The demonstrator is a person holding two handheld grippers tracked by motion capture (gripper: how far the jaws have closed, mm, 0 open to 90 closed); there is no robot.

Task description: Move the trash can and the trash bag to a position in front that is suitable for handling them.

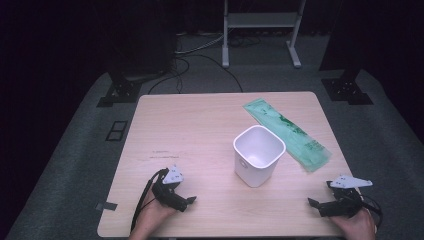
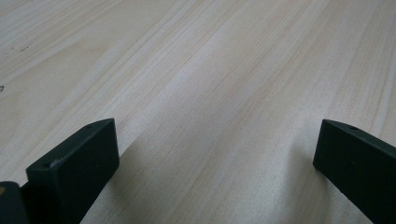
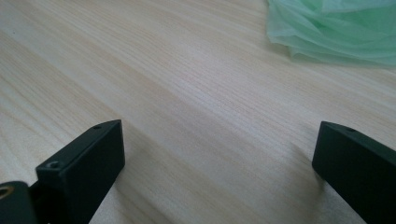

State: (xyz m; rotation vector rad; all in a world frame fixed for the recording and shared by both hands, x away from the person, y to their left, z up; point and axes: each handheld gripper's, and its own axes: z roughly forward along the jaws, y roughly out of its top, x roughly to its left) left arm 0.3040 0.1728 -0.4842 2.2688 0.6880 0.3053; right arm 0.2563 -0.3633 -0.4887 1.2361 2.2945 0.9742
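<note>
A pale wooden table [image 1: 200,125] is set on grey carpet before a dark background. A white tub [image 1: 258,155], open-topped and upright, is placed right of the table's centre. A green bag [image 1: 286,132], flat and folded long, is laid just behind and to the right of the tub, running diagonally toward the right edge; whether the two touch cannot be told. The left gripper [image 1: 189,202] is held low at the near left edge, jaws spread wide with bare wood between them. The right gripper [image 1: 314,204] is held at the near right corner, jaws likewise wide apart and empty, well apart from the tub, with a crumpled end of the bag seen ahead in the right gripper view.
</note>
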